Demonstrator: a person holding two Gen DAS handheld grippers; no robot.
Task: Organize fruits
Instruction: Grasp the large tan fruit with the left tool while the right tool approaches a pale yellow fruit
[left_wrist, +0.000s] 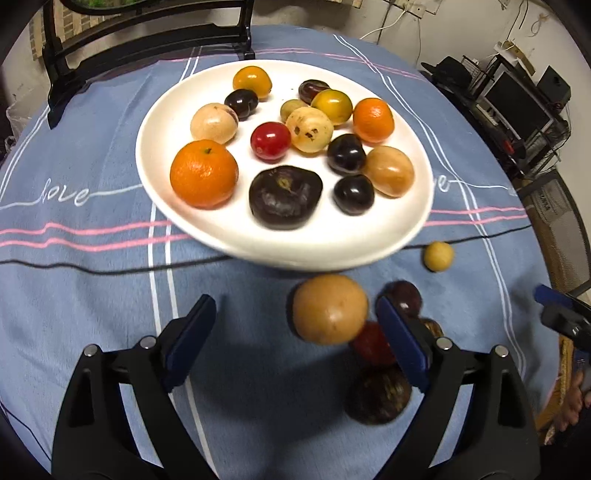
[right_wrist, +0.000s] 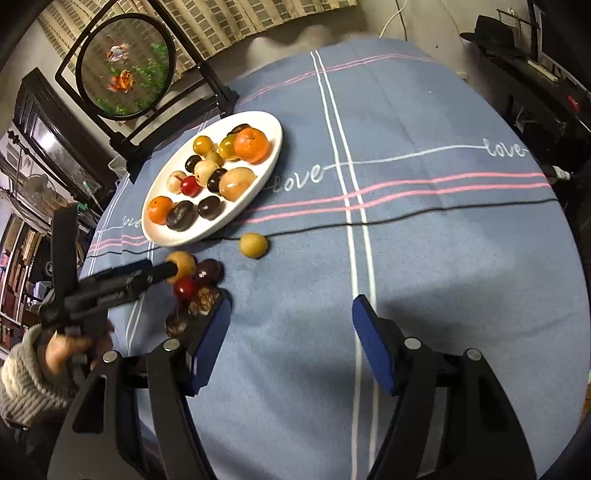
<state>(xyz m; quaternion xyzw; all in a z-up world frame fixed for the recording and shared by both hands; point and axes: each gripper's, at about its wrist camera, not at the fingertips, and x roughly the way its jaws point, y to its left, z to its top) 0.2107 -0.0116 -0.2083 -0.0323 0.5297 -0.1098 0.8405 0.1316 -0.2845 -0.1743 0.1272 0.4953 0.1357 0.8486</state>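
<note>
A white oval plate (left_wrist: 369, 243) (right_wrist: 266, 122) on the blue tablecloth holds several fruits: oranges, dark plums, a red one, tan and yellow ones. In front of it lies a loose cluster: a large tan fruit (left_wrist: 330, 308) (right_wrist: 183, 263), a dark plum (left_wrist: 405, 295) (right_wrist: 208, 270), a red fruit (left_wrist: 371, 343) (right_wrist: 184, 288) and dark brown ones (left_wrist: 376, 398). A small yellow fruit (left_wrist: 438, 256) (right_wrist: 253, 245) lies apart. My left gripper (left_wrist: 295, 325) is open, with the tan fruit between its fingers, nearer the right one. My right gripper (right_wrist: 291, 314) is open and empty over bare cloth.
A black framed round screen (right_wrist: 125, 66) stands behind the plate. A black cable (right_wrist: 406, 218) runs across the cloth. Shelves with electronics (left_wrist: 517, 107) stand beyond the table's right edge. The cloth right of the plate has free room.
</note>
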